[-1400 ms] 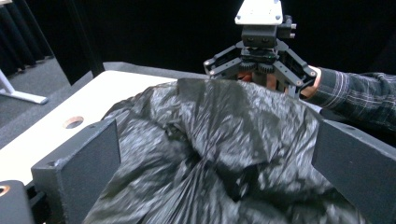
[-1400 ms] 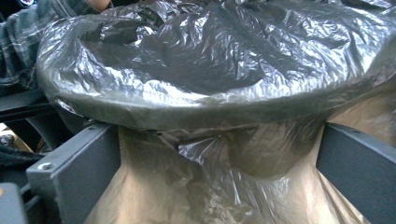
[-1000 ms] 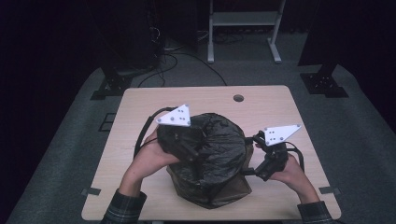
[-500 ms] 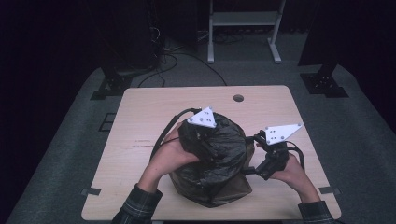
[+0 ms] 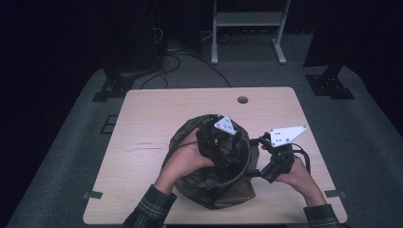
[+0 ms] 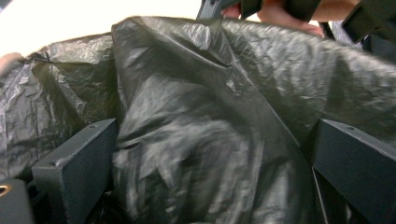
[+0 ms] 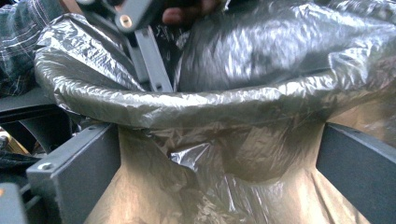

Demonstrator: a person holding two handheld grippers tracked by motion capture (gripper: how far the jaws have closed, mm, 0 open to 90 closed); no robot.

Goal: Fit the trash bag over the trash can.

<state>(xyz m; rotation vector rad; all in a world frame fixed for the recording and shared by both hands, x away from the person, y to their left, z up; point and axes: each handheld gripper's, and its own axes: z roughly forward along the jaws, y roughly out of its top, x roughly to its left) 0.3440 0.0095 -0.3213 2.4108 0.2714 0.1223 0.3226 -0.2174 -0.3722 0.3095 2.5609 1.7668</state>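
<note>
dark carpeted floor and black stands surround a pale wooden bench (image 5: 157, 118), and near its front edge, a little right of centre, sits the one thing being worked on: a round brown bin lined with a thin, crinkled, dark grey plastic bag (image 5: 209, 183).

the left tool (image 5: 219, 137) is reaching down into the bin's mouth from the near-left side. in the left gripper view its two black jaws stand wide apart with loose folds of the bag liner (image 6: 201, 116) bunched between them, not pinched. the right tool (image 5: 266, 159) sits just beside the bin's right wall, towards the bench's right edge. in the right gripper view its jaws are also spread, framing the rolled bag rim (image 7: 187, 105) and the tan wall under it, without closing on either.

the relation that matters: the liner lies directly ahead of and between the left tool's jaws, inside the bin, while the rim runs crosswise in front of the right tool. the left tool is the nearer to the loose plastic, so it looks best placed to press or seat the liner, with the right tool steadying the rim.

count: one bin, one bag, two tools, two hands.
</note>
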